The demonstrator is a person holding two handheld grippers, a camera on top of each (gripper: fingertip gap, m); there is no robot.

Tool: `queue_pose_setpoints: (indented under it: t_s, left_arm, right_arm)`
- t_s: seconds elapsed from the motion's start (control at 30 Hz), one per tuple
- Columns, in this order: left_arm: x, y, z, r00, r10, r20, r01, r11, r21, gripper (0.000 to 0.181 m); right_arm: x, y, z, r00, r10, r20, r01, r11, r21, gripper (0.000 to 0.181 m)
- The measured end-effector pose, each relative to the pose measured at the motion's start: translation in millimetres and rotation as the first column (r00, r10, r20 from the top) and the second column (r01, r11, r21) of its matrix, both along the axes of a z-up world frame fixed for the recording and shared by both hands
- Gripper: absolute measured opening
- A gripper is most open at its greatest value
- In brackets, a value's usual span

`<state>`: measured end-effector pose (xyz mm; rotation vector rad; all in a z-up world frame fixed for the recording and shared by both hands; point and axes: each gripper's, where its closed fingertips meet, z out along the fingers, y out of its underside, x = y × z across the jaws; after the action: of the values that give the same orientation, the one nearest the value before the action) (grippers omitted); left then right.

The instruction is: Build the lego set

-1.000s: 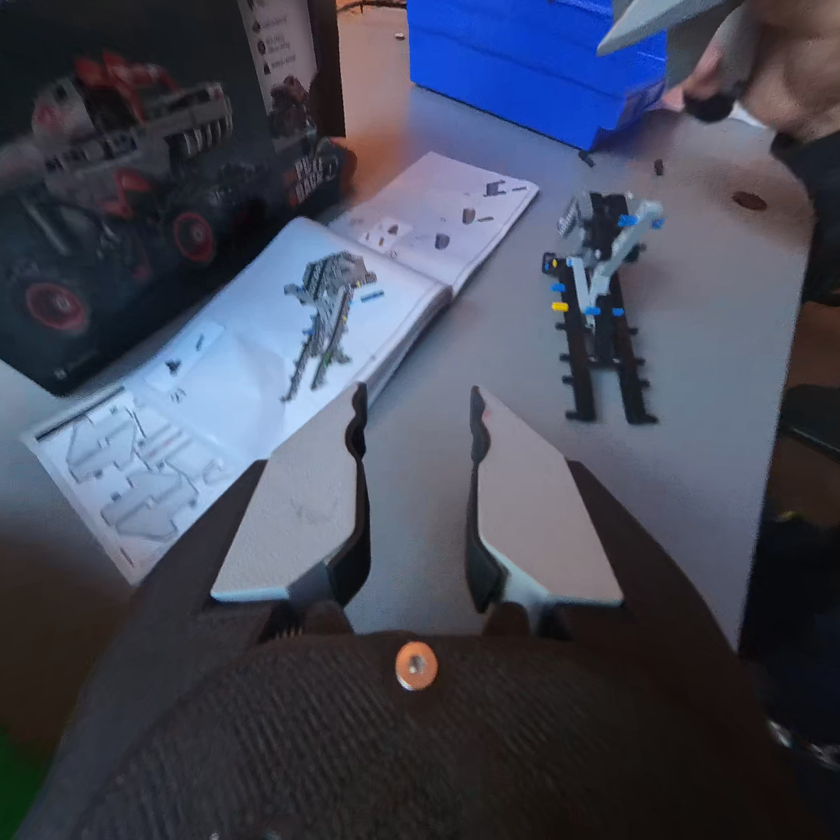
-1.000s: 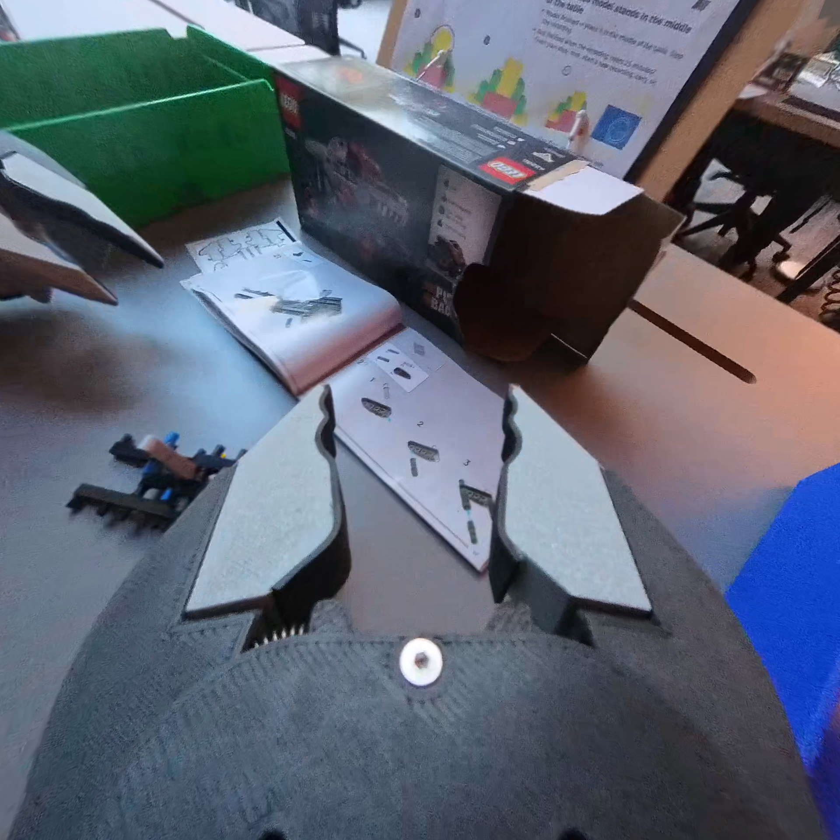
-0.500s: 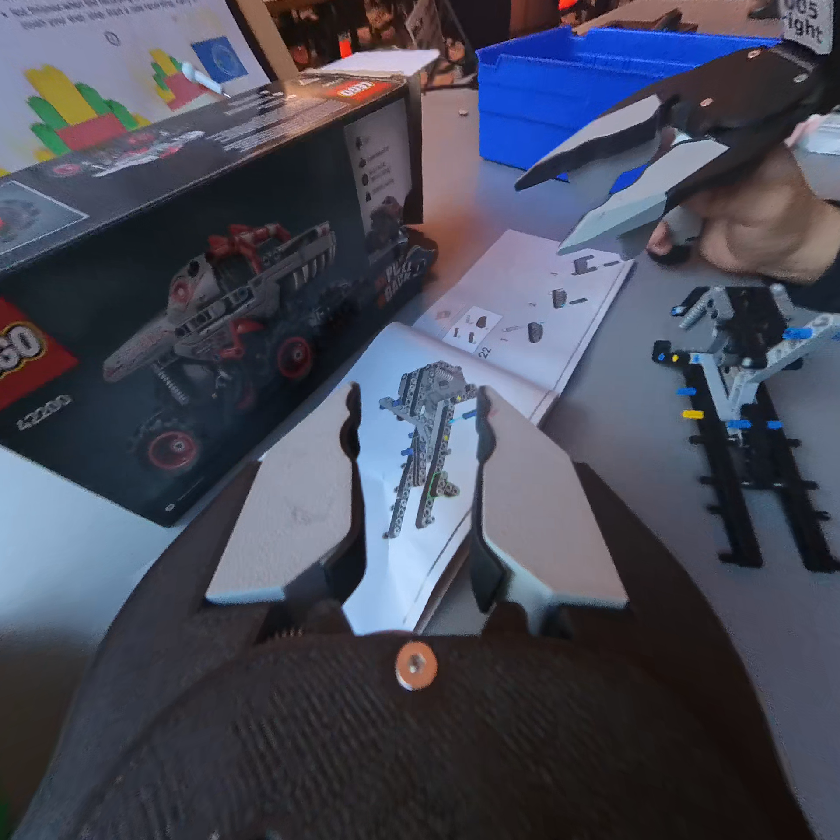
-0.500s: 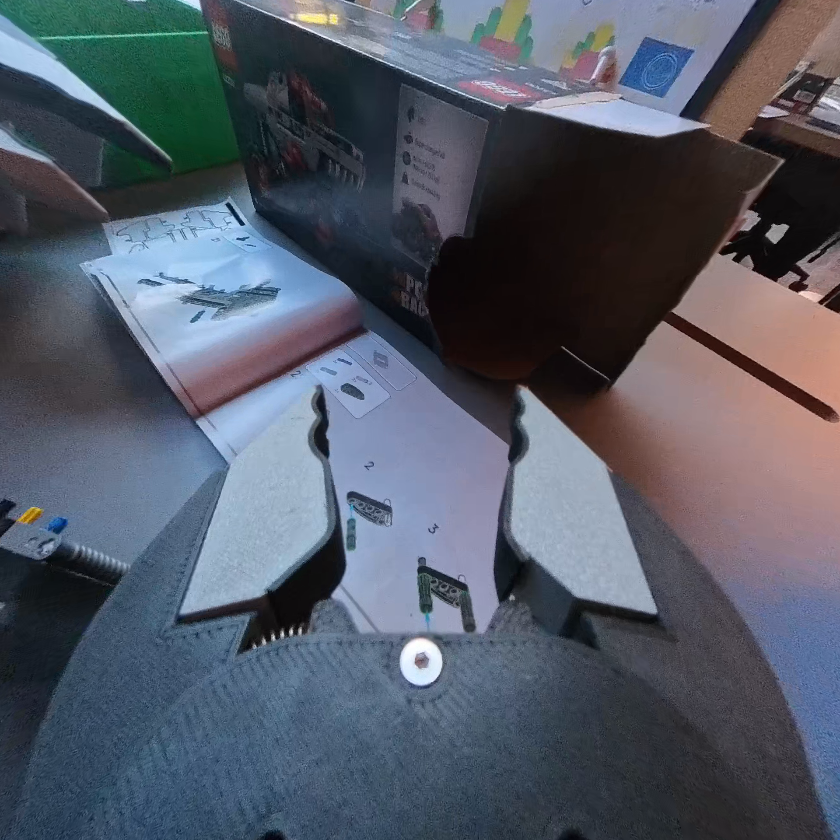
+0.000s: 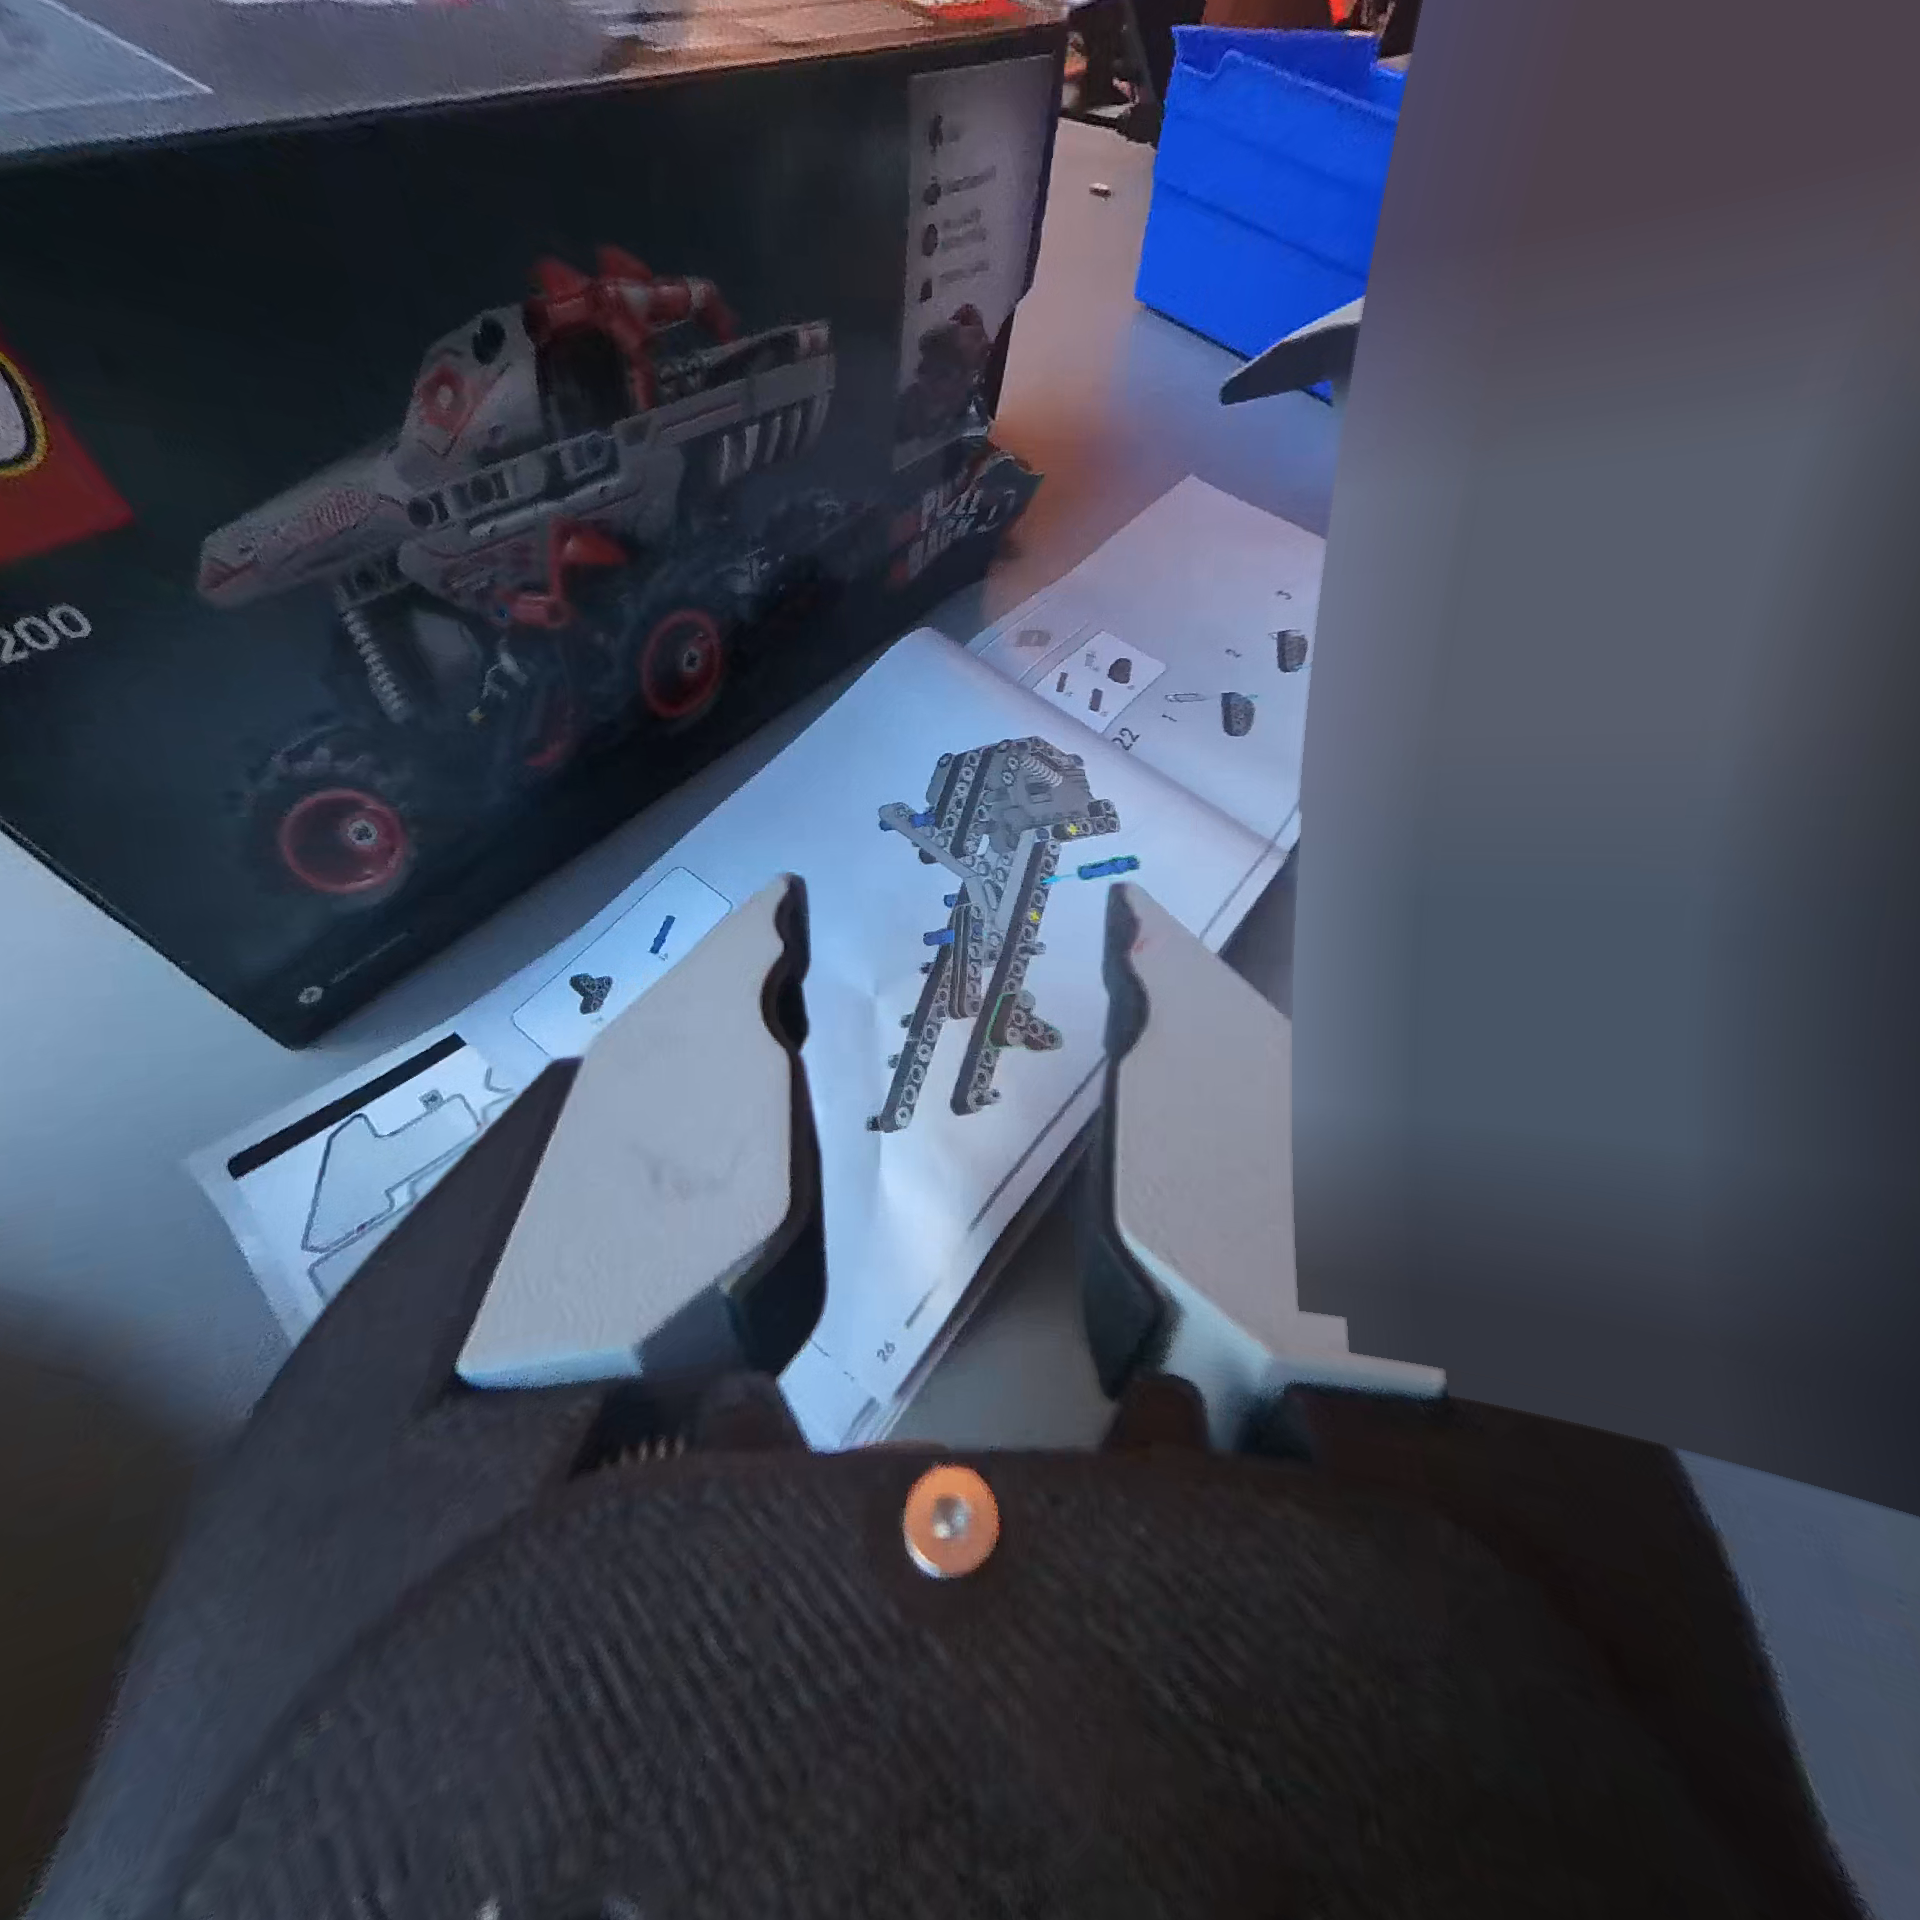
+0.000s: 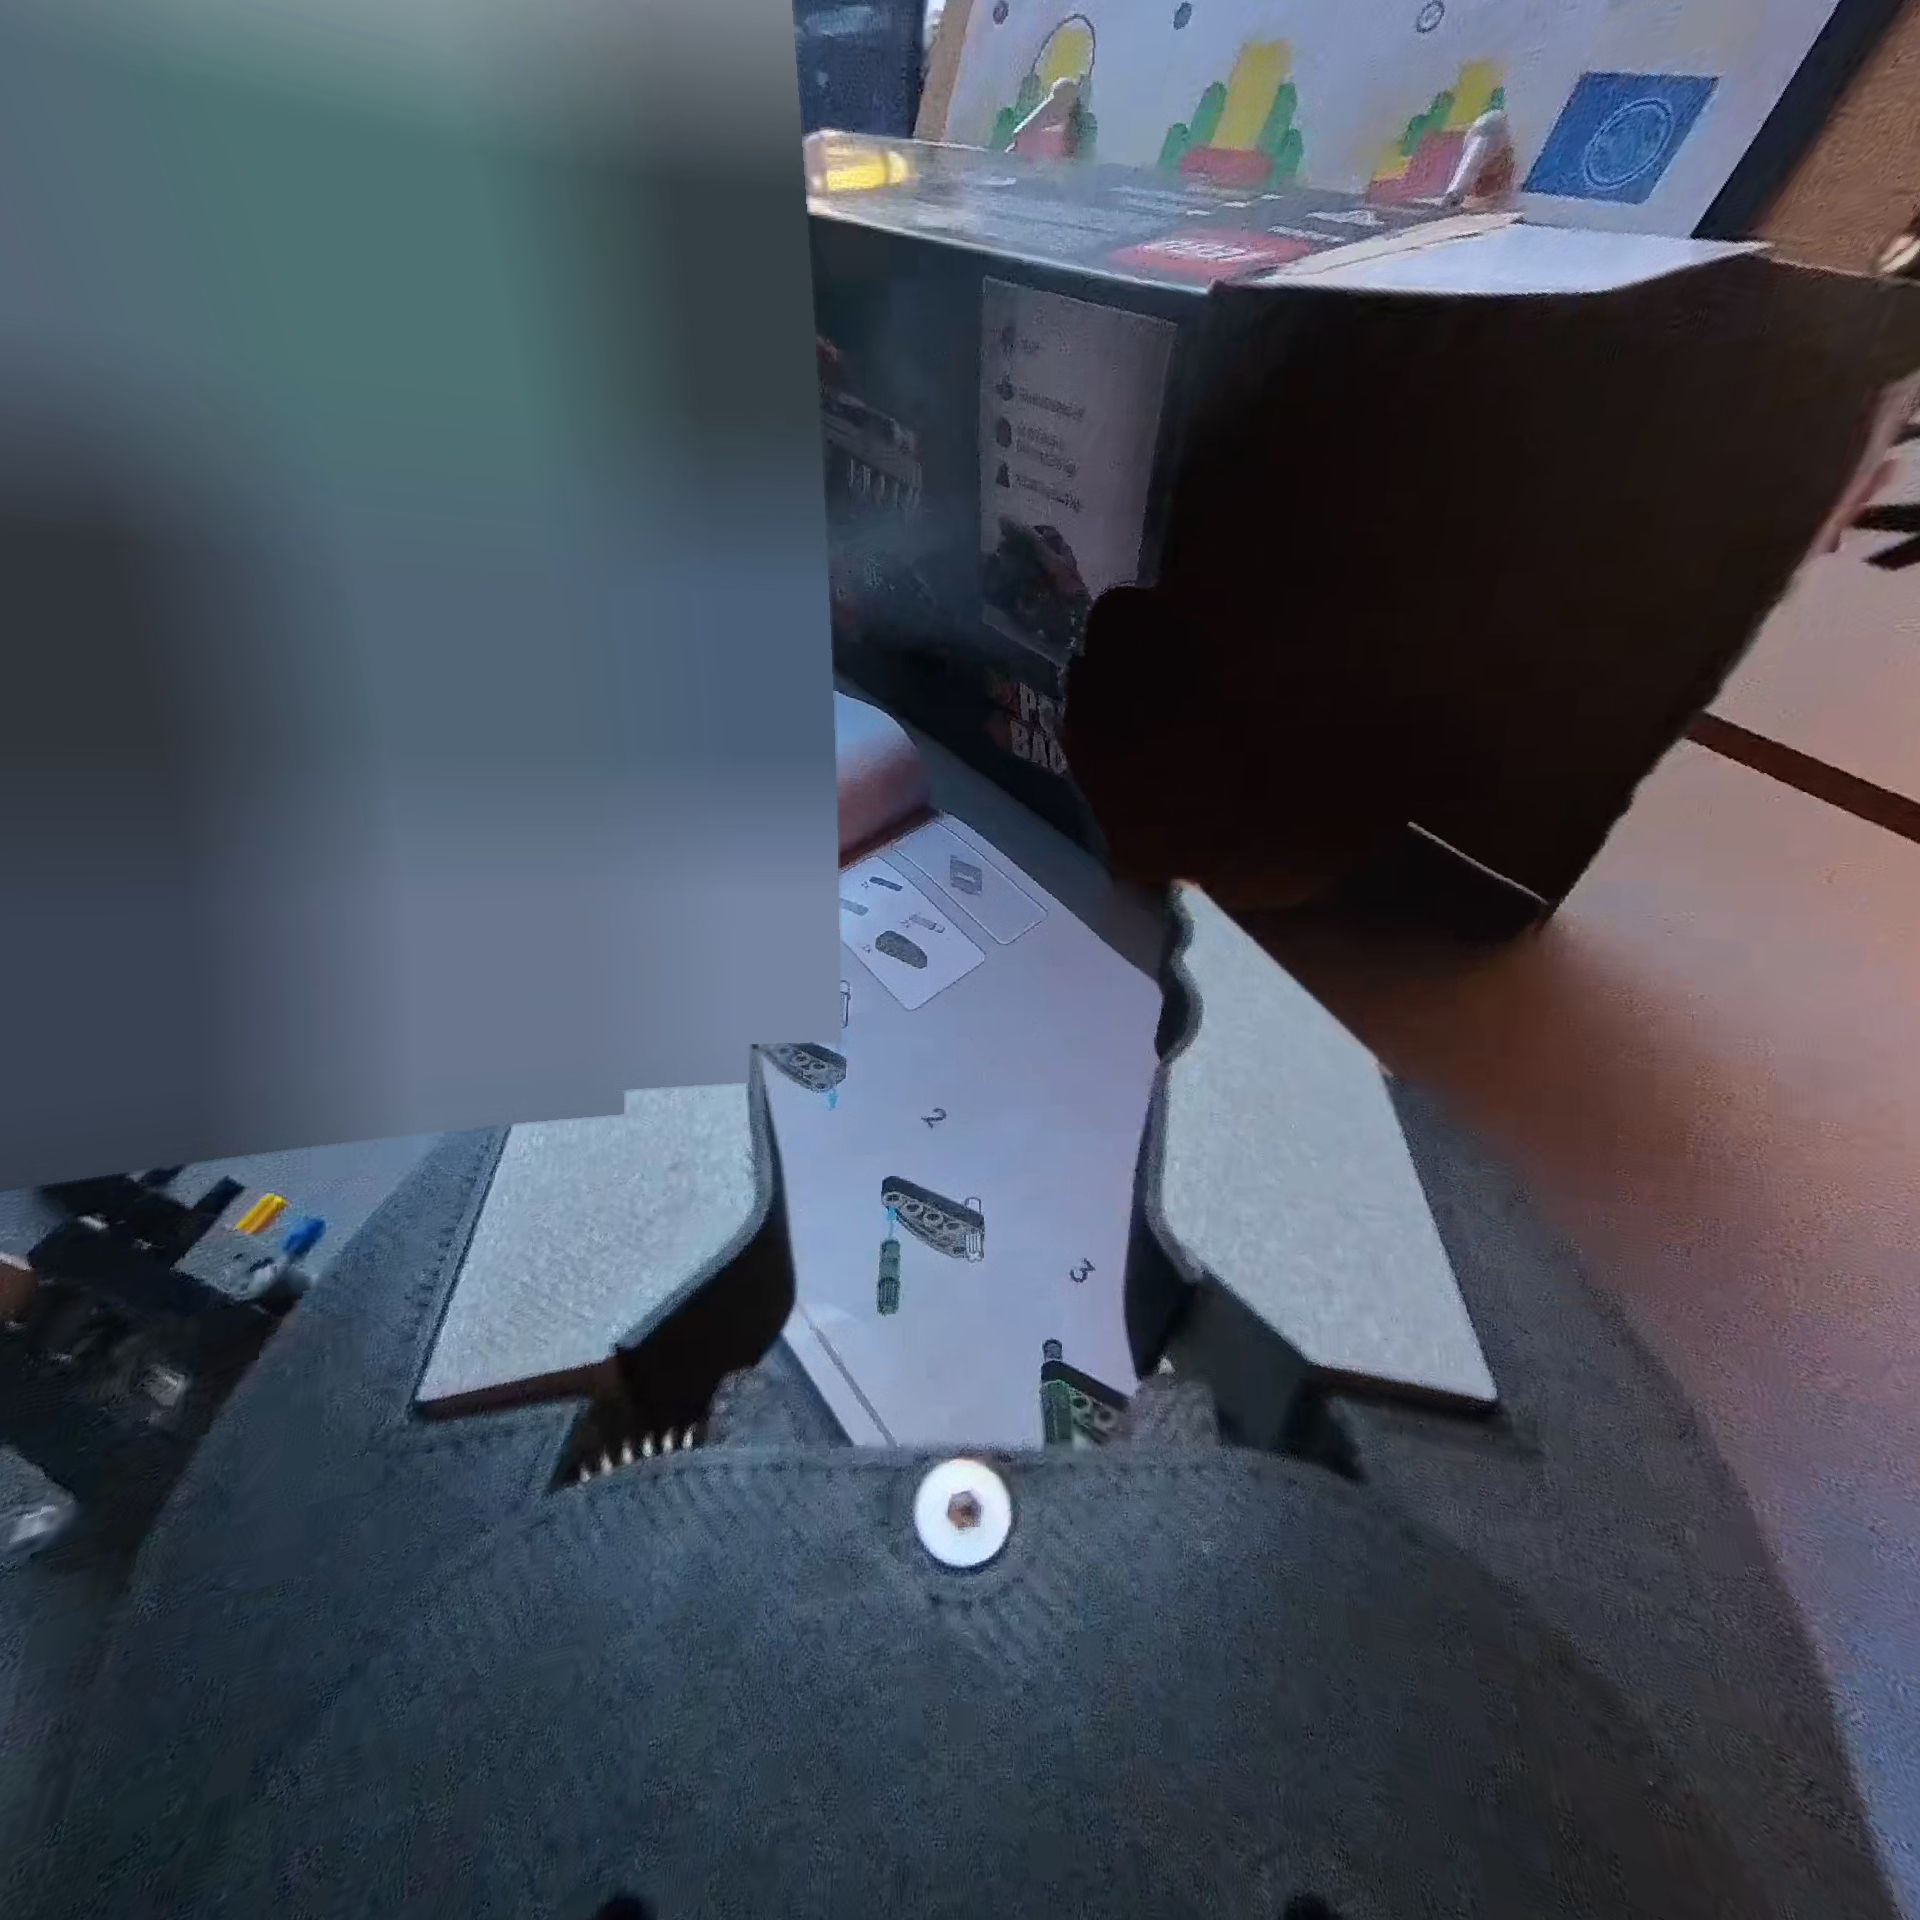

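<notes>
Both claws gape empty: left claw over the instruction booklet, right claw right of the half-built model.

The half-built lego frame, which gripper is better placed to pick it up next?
Probably the right gripper. It is open and empty, and the black lego frame lies just beside it, at the lower left of its view. The left gripper, also open, hangs over the instruction booklet.
</notes>
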<state>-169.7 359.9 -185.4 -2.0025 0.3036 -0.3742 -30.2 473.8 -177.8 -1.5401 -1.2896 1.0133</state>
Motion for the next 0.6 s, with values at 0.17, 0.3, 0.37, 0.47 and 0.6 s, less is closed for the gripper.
queue_pose_setpoints:
  t_s: [0.17, 0.3, 0.37, 0.47, 0.6]
  left_arm:
    - [10, -4, 5, 1.000, -0.017, 0.015, 0.017, 1.000, -0.008, 0.058]
    - [-2, -2, 15, 0.999, 0.034, 0.004, -0.035, 0.998, 0.044, 0.057]
    - [-6, -2, 10, 0.999, 0.040, 0.021, -0.040, 0.999, -0.006, 0.062]
    - [2, -6, 12, 0.997, -0.018, 0.081, 0.021, 0.999, -0.028, 0.063]
    - [20, -14, -5, 0.991, -0.126, 0.046, 0.130, 0.986, -0.104, 0.064]
  right_arm:
    - [4, -4, 6, 1.000, -0.005, -0.026, 0.005, 1.000, 0.008, 0.077]
    - [12, 13, 4, 0.994, -0.105, -0.009, 0.105, 0.994, 0.020, 0.086]
    - [12, 13, 2, 0.995, -0.101, 0.005, 0.101, 0.995, -0.008, 0.087]
    - [16, 11, -11, 0.993, -0.094, 0.077, 0.090, 0.995, 0.044, 0.085]
    - [15, -4, -17, 0.991, -0.062, 0.115, 0.056, 0.997, 0.056, 0.074]
